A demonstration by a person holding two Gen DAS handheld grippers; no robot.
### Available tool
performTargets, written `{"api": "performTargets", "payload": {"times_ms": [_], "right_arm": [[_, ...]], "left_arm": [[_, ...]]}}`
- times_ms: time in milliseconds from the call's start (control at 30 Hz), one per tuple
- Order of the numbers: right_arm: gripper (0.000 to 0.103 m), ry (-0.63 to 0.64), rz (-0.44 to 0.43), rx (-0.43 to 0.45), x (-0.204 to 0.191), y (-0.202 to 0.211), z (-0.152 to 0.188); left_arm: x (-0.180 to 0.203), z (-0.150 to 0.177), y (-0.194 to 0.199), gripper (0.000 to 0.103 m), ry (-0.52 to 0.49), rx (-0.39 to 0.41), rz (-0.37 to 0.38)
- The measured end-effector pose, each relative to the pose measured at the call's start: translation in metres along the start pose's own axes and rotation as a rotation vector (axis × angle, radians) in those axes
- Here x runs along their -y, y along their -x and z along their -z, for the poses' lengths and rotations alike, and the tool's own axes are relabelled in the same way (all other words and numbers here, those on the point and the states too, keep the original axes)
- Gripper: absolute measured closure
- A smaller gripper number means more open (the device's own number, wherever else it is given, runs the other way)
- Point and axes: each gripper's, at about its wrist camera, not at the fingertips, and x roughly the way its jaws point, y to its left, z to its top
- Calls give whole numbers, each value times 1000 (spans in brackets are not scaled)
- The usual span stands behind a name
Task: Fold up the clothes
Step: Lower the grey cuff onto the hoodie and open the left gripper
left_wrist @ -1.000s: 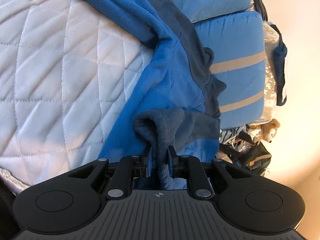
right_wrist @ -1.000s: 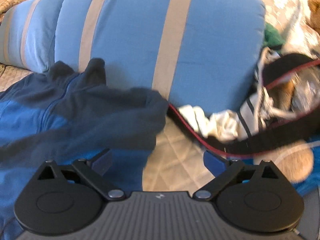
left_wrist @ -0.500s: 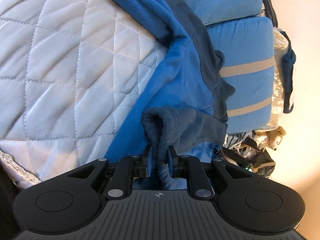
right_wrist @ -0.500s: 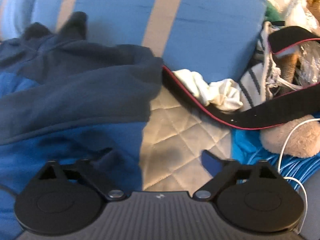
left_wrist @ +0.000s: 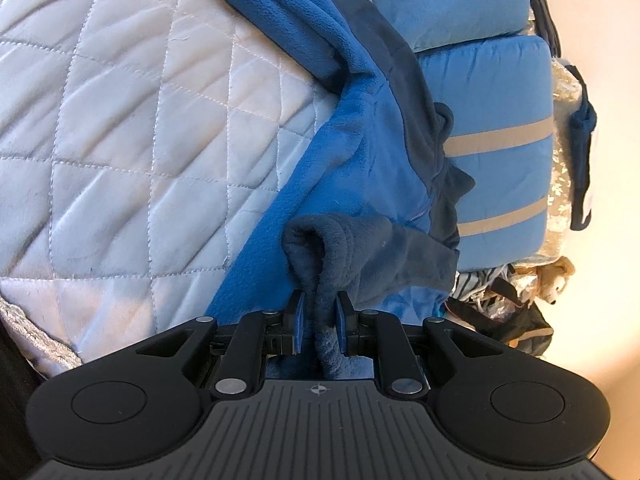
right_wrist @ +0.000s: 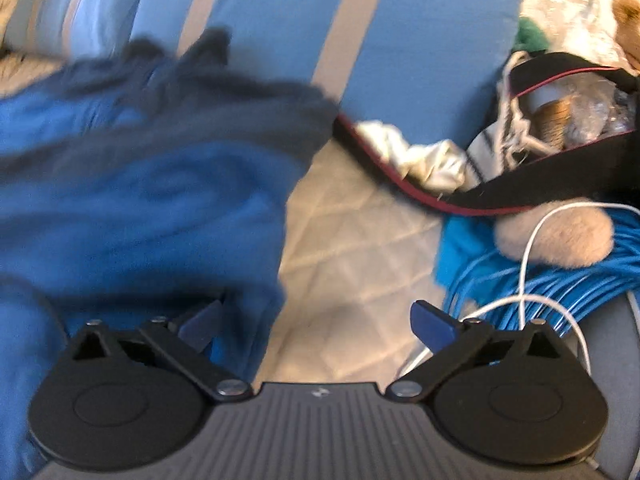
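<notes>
A blue fleece jacket [left_wrist: 360, 168] with dark navy panels lies on a white quilted bed cover [left_wrist: 120, 140]. My left gripper [left_wrist: 318, 316] is shut on a bunched dark navy fold of the jacket [left_wrist: 324, 248], held just above the cloth. In the right wrist view the same jacket [right_wrist: 140, 200] fills the left half, blurred. My right gripper [right_wrist: 316, 320] is open and empty, its left finger over the jacket's edge and its right finger over the quilt [right_wrist: 360, 240].
Blue pillows with grey stripes [left_wrist: 500, 152] [right_wrist: 400, 40] lie behind the jacket. At the right are a black strap with red piping [right_wrist: 480, 204], crumpled white cloth [right_wrist: 420, 156], a plush toy [right_wrist: 556, 236], blue cords [right_wrist: 560, 280] and a white cable [right_wrist: 532, 248].
My left gripper stays shut on the navy fold, with the view shifting slightly. My right gripper has pulled back and right, still open; the jacket now lies blurred across its left side.
</notes>
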Motion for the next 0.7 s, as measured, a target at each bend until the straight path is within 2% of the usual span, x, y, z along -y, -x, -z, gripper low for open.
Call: {"api": "performTargets", "payload": {"times_ms": [100, 200, 300, 400, 500, 567, 700], "right_arm": [[0, 8, 22, 24, -11, -9, 8], [0, 18, 123, 95, -19, -17, 5], [0, 161, 227, 165, -35, -29, 0], [0, 318, 295, 246, -47, -37, -4], [0, 387, 414, 342, -55, -39, -4], [0, 378, 475, 425, -53, -32, 0], [0, 319, 526, 497, -46, -19, 10]], "left_arm": [[2, 1, 1, 88, -5, -1, -3], [3, 0, 0, 88, -4, 1, -6], [3, 0, 0, 88, -3, 1, 5], [1, -1, 0, 88, 2, 0, 14], [0, -1, 1, 88, 17, 7, 26], [0, -2, 3, 88, 16, 11, 26], [-1, -6, 6, 90, 16, 31, 20]]}}
